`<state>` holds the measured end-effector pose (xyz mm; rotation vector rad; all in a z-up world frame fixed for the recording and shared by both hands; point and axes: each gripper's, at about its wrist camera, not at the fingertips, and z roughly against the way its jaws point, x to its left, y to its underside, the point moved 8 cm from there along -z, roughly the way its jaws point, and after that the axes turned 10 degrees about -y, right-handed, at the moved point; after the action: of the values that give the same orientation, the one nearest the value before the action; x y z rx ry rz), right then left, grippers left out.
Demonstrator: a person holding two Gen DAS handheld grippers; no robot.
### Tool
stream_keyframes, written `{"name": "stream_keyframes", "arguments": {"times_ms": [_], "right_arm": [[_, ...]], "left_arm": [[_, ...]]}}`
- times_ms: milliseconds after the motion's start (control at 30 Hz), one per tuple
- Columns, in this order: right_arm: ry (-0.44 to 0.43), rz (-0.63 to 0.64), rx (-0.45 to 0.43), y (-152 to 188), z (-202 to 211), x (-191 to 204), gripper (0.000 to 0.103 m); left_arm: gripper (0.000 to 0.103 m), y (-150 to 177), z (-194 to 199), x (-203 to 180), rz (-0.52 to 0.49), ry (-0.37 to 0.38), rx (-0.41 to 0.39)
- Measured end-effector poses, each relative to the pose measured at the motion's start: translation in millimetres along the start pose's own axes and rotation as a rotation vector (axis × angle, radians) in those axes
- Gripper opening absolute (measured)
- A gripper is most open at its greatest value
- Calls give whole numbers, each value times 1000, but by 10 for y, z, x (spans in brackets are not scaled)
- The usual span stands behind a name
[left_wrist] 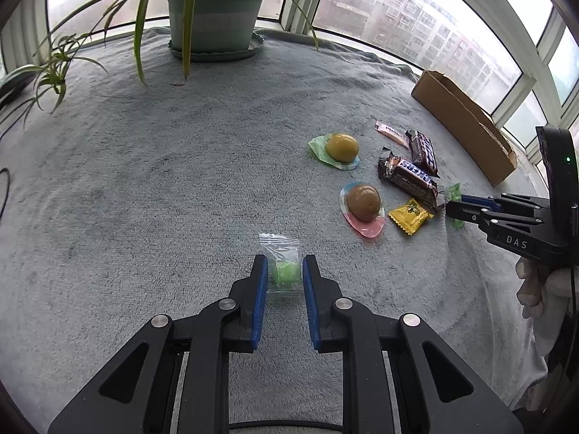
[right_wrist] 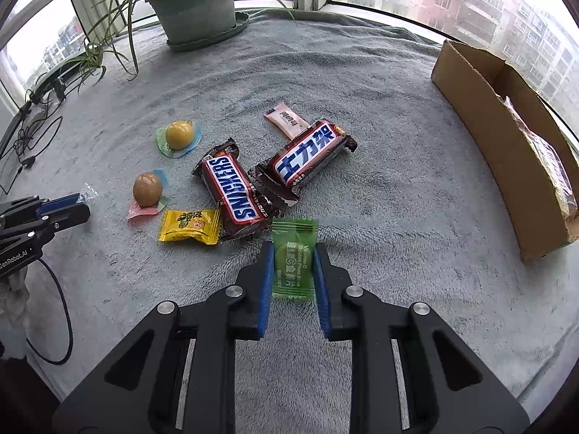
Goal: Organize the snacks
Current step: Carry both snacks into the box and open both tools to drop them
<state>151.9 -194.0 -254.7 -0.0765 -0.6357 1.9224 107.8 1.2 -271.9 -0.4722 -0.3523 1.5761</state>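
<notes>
Left tongs [left_wrist: 285, 271] clamp a clear-wrapped green candy [left_wrist: 286, 271]; right tongs [right_wrist: 292, 267] pinch a green sachet [right_wrist: 294, 256].

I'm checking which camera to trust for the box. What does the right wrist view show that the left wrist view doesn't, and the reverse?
Only the right wrist view looks inside the cardboard box, where packets already lie, and shows the print on the green packet between the right gripper's fingers.

Only the left wrist view shows the clear-wrapped green candy fully, clamped in the left gripper.

Both show two Snickers bars, two jelly cups, the yellow candy and the plant pot.
</notes>
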Motion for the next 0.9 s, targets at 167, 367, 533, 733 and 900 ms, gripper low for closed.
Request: {"name": "stream_keyframes", "arguments": {"times_ms": [167, 367, 533, 733, 900], "right_arm": [[-2, -14, -56, -82, 267, -50, 22], [20, -31, -133, -241, 623, -199, 22], [50, -37, -188, -385, 922, -371, 22], [98, -42, -239, -526, 1230, -645, 22], [146, -58, -270, -638, 1401, -948, 22]], "left_arm": [[18, -90, 118, -93, -9, 26, -24], [18, -305, 327, -293, -46, 63, -78], [18, -533, 475, -487, -95, 87, -126], [18, -822, 585, -760, -163, 104, -181], [18, -1072, 610, -1019, -211, 122, -220]]}}
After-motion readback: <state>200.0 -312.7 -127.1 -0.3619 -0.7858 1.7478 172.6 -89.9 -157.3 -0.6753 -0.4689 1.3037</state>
